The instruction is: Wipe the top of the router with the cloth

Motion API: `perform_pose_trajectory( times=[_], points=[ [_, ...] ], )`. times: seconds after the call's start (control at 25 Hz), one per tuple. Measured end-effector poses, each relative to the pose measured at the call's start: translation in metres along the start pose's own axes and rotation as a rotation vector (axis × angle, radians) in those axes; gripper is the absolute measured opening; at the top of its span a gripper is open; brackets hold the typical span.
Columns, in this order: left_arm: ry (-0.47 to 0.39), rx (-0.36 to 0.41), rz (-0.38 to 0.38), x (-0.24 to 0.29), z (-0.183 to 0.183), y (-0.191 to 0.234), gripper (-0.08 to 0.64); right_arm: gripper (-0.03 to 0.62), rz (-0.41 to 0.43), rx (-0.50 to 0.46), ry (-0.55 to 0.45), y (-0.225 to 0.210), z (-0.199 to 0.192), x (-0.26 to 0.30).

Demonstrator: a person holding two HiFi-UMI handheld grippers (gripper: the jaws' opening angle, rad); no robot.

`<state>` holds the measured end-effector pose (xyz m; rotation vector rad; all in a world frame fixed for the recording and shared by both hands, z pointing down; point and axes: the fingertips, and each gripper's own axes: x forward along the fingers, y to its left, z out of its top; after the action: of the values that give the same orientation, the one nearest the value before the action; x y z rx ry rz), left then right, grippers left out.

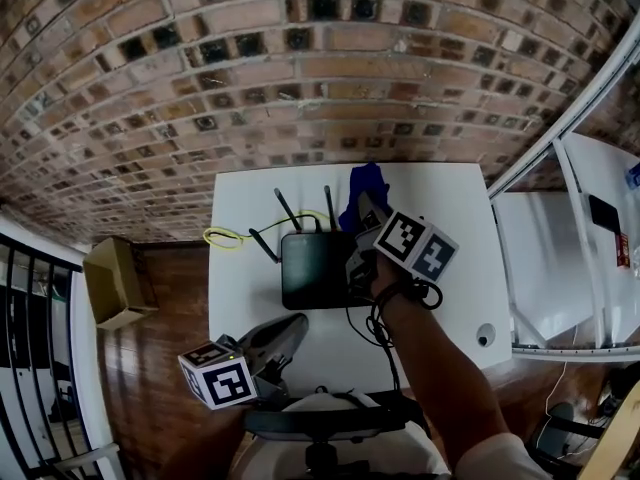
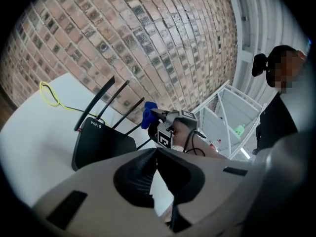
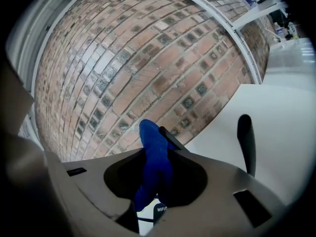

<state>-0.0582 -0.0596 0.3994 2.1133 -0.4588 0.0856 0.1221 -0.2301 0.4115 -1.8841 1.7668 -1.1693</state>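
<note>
The right claw (image 1: 361,211), forearm stretched forward over the white worktop (image 1: 450,298), is clamped on a blue cloth (image 1: 366,182) at the back right corner of the black Wi-Fi router (image 1: 315,268). The left claw (image 1: 296,324) hangs near the front edge, jaws together and empty.

1. Router (image 1: 318,268): one.
2. Antennas (image 1: 288,209) on it: three counted in the head view.
3. Cloth (image 1: 366,183): one.
4. Yellow cable (image 1: 225,236): one.
5. Grippers: two, left gripper (image 1: 288,330) and right gripper (image 1: 362,215).
6. Cardboard box (image 1: 112,280): one.
</note>
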Motion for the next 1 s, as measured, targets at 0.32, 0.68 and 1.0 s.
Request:
perform_pose_trajectory(
  times=[0.32, 0.68, 1.0],
  points=[
    [0.004, -0.023, 0.011, -0.004, 0.001, 0.006, 0.003, 0.11, -0.063, 0.051, 0.035, -0.03, -0.026, 0.007],
    [-0.006, -0.03, 0.022, -0.01, 0.003, 0.01, 0.003, 0.11, -0.168, 0.057, 0.136, -0.075, -0.067, 0.02],
    [-0.03, -0.031, 0.034, -0.014, 0.008, 0.012, 0.003, 0.11, -0.227, 0.054, 0.187, -0.098, -0.087, 0.027]
  ],
)
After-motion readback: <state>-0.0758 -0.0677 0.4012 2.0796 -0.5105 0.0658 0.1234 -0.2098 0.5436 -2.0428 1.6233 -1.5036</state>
